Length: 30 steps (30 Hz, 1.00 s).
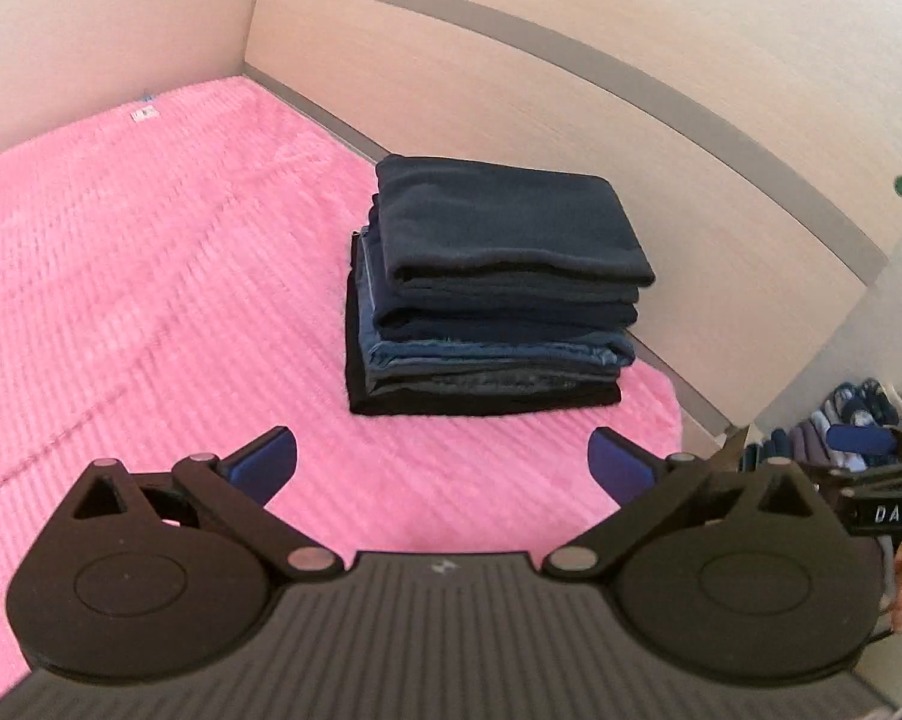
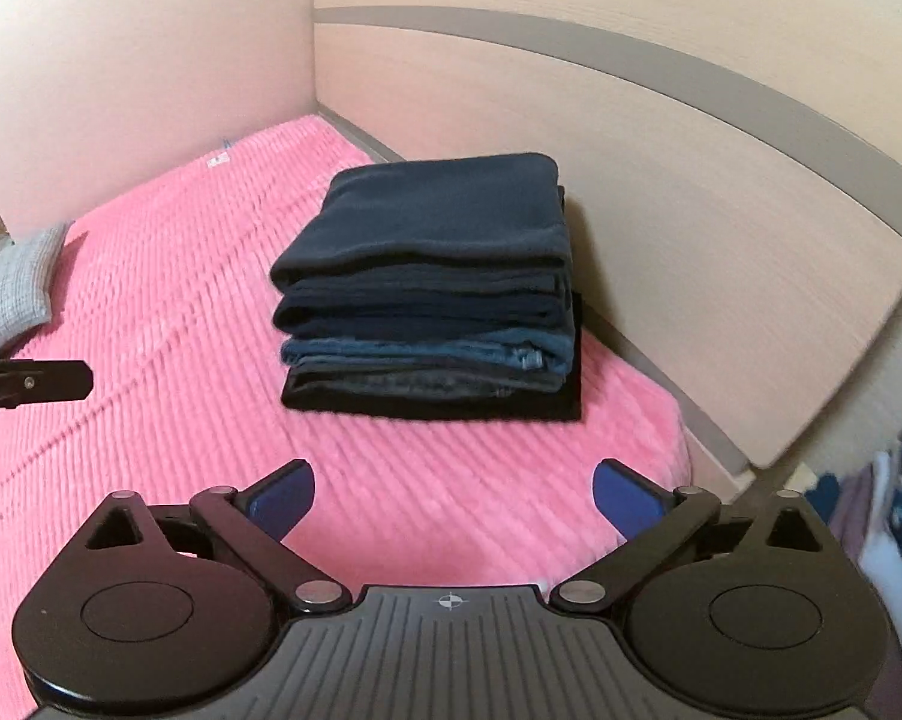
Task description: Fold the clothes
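Gaping empty, each gripper (image 1: 442, 462) (image 2: 454, 495) faces stacked clothes (image 1: 493, 294); only right view shows (perhaps) a pillow (image 2: 16, 288).

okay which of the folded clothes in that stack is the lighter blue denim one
The faded blue jeans, lying low in the stack of folded clothes, just above the black bottom piece. The navy top garment and the layers under it are much darker and smoother.

Soft, even indoor light with a warm pinkish cast fills both views, with no glare. The stack of clothes (image 1: 493, 288) throws only a faint shadow on the bed (image 1: 151, 300). Fisheye bending curves the headboard (image 2: 631, 180) (corners go black). The right edges are smeared with motion blur.
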### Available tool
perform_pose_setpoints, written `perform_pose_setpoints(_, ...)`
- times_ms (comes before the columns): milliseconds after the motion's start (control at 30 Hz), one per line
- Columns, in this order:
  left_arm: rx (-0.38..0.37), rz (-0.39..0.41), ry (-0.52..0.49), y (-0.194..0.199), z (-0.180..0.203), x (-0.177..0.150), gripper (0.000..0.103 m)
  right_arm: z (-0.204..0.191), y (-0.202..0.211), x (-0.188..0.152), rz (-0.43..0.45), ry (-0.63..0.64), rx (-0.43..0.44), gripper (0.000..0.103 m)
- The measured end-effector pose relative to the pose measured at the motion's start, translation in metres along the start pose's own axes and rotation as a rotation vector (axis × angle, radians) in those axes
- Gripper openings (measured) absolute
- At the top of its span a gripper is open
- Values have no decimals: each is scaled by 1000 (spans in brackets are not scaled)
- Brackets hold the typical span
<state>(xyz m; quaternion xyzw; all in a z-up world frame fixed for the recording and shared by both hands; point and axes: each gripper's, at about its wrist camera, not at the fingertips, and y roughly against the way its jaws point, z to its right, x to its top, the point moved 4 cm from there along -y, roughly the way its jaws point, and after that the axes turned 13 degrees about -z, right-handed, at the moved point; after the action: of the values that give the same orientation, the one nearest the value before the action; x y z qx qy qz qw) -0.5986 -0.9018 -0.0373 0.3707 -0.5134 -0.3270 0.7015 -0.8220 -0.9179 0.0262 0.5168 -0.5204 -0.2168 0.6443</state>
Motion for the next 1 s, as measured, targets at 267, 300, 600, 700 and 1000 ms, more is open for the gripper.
perform_pose_setpoints(267, 60, 3, -42, 21, 25, -13, 102, 0, 21, 2, 17, -40, -17, 103)
perform_pose_setpoints(300, 58, 11, -34, 22, 29, -12, 102, 1, 22, 6, 20, -28, -12, 103)
perform_pose_setpoints(600, 94, -8, -14, 15, 77, 17, 102, 21, 37, 32, 39, 93, -15, 103)
perform_pose_setpoints(700, 116, -20, -15, 14, 84, 17, 102, 27, 36, 33, 31, 96, -6, 103)
perform_pose_setpoints(1000, 143, -53, -2, 13, 85, 18, 102, 26, 34, 25, 15, 104, 14, 103)
